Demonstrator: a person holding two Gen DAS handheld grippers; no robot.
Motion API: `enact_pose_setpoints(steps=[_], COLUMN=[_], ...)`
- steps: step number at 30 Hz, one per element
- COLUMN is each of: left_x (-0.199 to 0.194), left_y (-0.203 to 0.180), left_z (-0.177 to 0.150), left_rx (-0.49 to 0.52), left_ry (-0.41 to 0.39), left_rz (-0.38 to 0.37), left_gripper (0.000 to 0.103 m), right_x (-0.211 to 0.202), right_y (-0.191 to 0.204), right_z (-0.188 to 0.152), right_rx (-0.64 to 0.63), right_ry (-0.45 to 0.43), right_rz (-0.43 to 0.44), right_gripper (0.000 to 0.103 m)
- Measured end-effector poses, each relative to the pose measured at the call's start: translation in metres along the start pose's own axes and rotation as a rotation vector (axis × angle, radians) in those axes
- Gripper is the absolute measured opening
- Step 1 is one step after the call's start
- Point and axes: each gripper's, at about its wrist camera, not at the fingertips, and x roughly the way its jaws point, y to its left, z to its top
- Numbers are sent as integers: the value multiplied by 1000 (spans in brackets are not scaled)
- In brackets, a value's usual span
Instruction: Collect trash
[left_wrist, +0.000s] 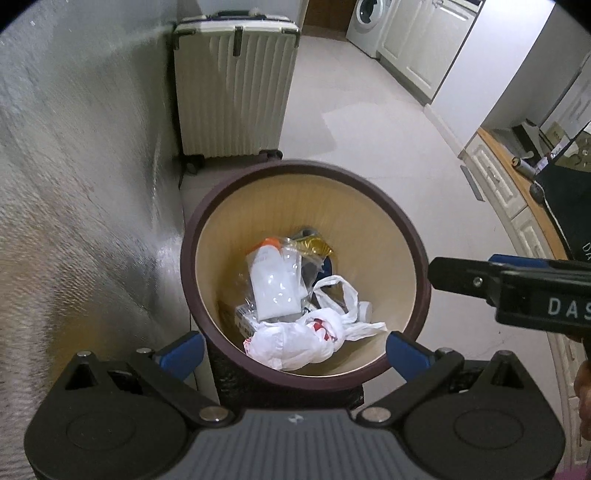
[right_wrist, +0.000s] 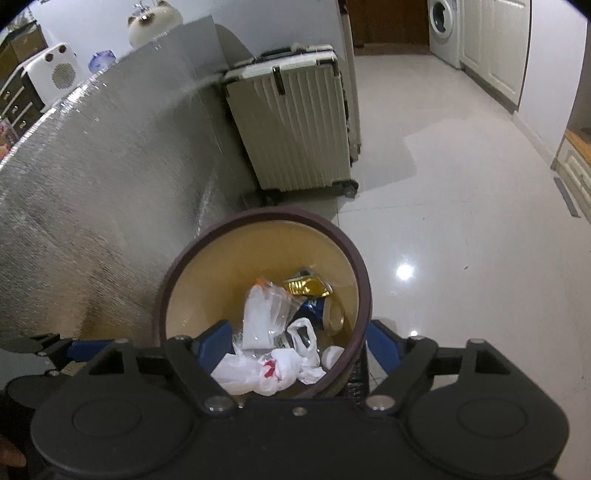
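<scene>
A: Grippers first, right under the lenses. The left gripper (left_wrist: 294, 347) has its blue fingers (left_wrist: 183, 350) spread wide apart with nothing between them, hanging over the near lip of the bin (left_wrist: 207, 225). The right gripper (right_wrist: 297, 347) is the same story, fingers well apart and empty, one inside the rim line at nine o'clock, the other outside it at three.

B: And in the left wrist view the right one pokes in from three o'clock, level with the rim but not touching it, as far as I can tell.

A: Now into the bin. Nearest us, at six o'clock, a crumpled white plastic bag (left_wrist: 303, 338) with red print, its handle loops flopped towards four. Past it, dead centre, a clear pouch with white contents (left_wrist: 275, 284) and an orange bit on top.

B: Then a blue can (right_wrist: 325, 312) on its side at three o'clock, and a gold wrapper (right_wrist: 306, 286) at twelve, deepest in. So the trash sits at the bottom, low in the bin, plenty of room above.

A: Beyond the bin, a cream suitcase (left_wrist: 236, 88) at twelve, upright against the silver wall covering (left_wrist: 74, 184). Bare pale floor (right_wrist: 461, 206) off to two, a washing machine (right_wrist: 443, 27) at the far end.

B: Progress?

A: I'd judge it well along: several pieces binned, both grippers empty, no loose litter on the floor that shows. Whether anything is left outside these views, I can't say
</scene>
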Motion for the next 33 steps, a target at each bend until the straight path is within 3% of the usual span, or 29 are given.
enact_pose_setpoints(steps=[8, 18, 33], left_x=[-35, -84, -180], left_y=[-8, -16, -9], left_z=[-5, -16, -25], left_rx=[9, 19, 16], left_ry=[-62, -149, -343], left_rz=[5, -4, 24], left_gripper=[103, 103, 103], right_x=[-40, -87, -167], right_y=[3, 10, 40], right_z=[-4, -12, -16], right_rx=[-18, -34, -45], right_ry=[-71, -159, -327], right_rz=[-14, -34, -42], right_gripper=[88, 103, 103])
